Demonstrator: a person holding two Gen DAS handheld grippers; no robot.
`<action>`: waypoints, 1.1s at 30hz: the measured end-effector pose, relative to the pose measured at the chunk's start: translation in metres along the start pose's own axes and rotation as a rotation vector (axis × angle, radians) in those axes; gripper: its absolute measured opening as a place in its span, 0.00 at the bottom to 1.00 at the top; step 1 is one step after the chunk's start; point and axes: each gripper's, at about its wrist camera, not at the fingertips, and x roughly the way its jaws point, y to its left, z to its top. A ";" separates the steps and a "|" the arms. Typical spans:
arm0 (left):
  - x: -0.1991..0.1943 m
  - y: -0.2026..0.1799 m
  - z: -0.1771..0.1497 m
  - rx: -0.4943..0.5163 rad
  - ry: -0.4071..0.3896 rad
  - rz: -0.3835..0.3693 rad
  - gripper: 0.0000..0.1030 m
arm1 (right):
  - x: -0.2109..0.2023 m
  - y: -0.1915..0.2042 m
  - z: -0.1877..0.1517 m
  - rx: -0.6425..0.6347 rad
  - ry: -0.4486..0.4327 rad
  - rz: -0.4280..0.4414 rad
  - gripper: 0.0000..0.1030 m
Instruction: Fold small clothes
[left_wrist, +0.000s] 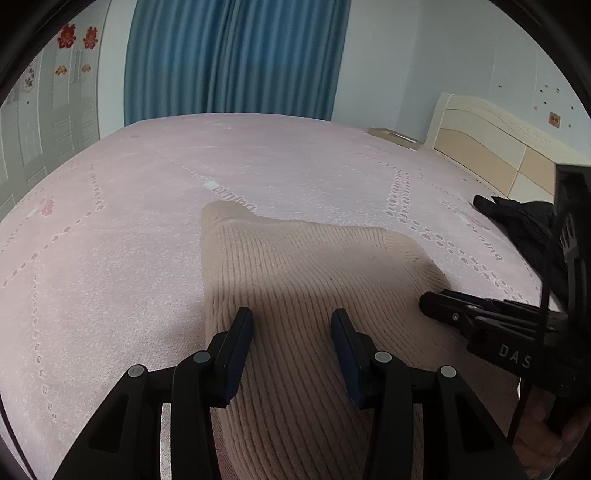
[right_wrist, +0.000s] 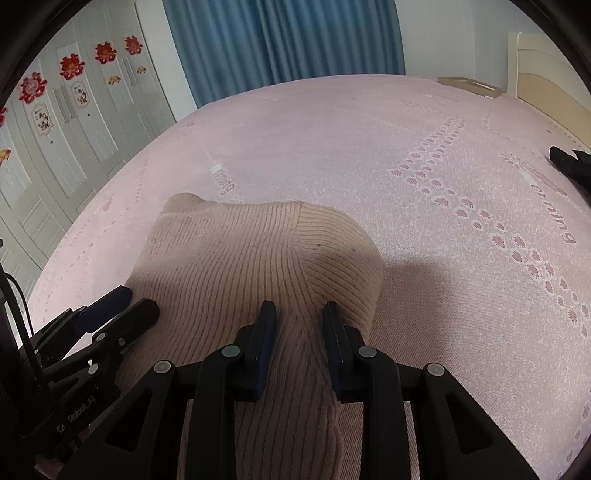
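A beige ribbed knit sweater (left_wrist: 295, 258) lies bunched on the pink bedspread (left_wrist: 110, 240), its near part rising up toward both cameras. My left gripper (left_wrist: 291, 317) has its jaws partly closed, with a thick fold of the sweater filling the gap between the pads. My right gripper (right_wrist: 299, 310) pinches a narrower gathered ridge of the sweater (right_wrist: 240, 251), and creases run into its jaws. Each gripper shows in the other's view: the right gripper (left_wrist: 428, 304) at the sweater's right edge, the left gripper (right_wrist: 136, 301) at its left edge.
A black garment (left_wrist: 517, 218) lies on the bed to the right, near the cream headboard (left_wrist: 480, 140). A flat box (left_wrist: 395, 134) rests at the far corner. Blue curtains (left_wrist: 236, 55) hang behind the bed and white wardrobe doors (right_wrist: 55, 129) stand on the left.
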 end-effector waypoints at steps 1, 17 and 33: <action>0.000 0.001 0.001 -0.008 0.003 -0.001 0.41 | -0.002 0.000 0.000 0.000 -0.003 0.007 0.25; 0.028 0.059 0.011 -0.263 0.106 -0.125 0.57 | 0.000 -0.034 0.010 0.108 0.011 -0.002 0.43; 0.034 0.047 0.007 -0.260 0.075 -0.145 0.46 | 0.013 -0.049 0.006 0.196 0.048 0.143 0.12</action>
